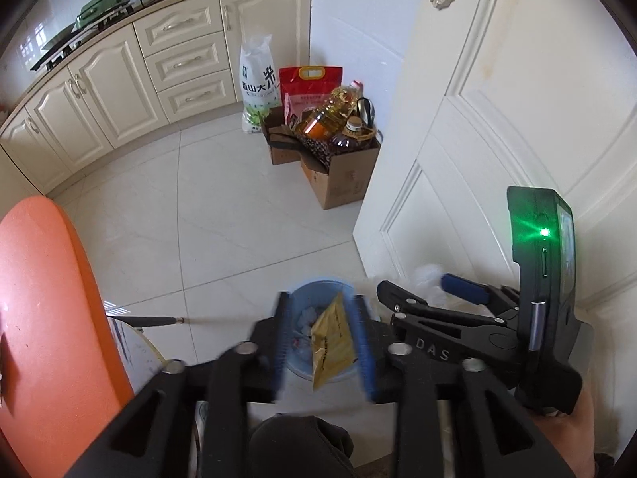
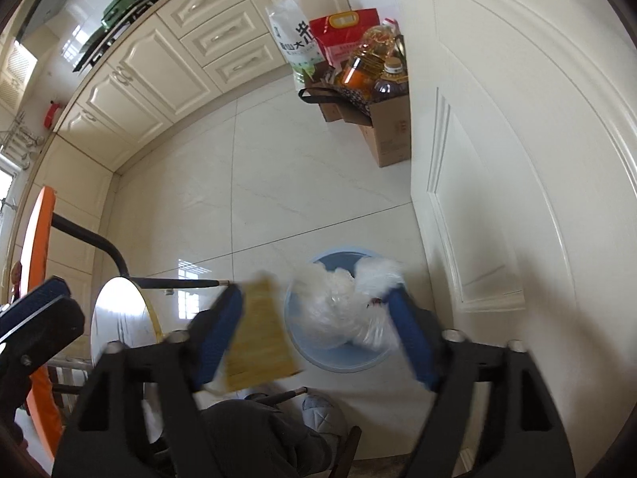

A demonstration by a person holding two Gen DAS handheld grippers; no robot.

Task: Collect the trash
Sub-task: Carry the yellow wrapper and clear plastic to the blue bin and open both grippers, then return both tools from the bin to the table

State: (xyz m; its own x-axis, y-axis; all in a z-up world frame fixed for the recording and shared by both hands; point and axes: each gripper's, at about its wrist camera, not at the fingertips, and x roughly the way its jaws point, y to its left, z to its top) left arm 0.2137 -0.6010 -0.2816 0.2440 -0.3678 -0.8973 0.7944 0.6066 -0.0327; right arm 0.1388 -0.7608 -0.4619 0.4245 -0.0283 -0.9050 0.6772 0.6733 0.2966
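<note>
Both grippers point steeply down over a blue bin (image 1: 322, 330) that stands on the tiled floor (image 1: 223, 207), near the white door (image 1: 497, 139).

Left gripper (image 1: 323, 342): fingers parted, blue pads clear of the yellow packet (image 1: 332, 344). The packet sits between the pads, over the bin mouth, blurred; no pad presses on it. In the right wrist view the packet (image 2: 258, 334) appears left of the bin (image 2: 338, 354), just beside that view's left pad.

Right gripper (image 2: 318, 334): fingers spread wide. A clear plastic bag (image 2: 342, 306) lies between them, over the bin opening. The bag's right edge meets the right pad (image 2: 410, 338); contact or mere overlap cannot be told because of blur. The left pad is clear of the bag, so the bag is not clamped.

Bin contents: white crumpled scraps, visible in the left wrist view.

Surroundings: an orange table (image 1: 43, 310) at left; cream cabinets (image 1: 119, 79) at far left; a cardboard box (image 1: 342, 171) with oil bottles (image 1: 330, 111) far against the door; a white rice sack (image 1: 256, 87) and a red bag (image 1: 306, 87) beside it.
</note>
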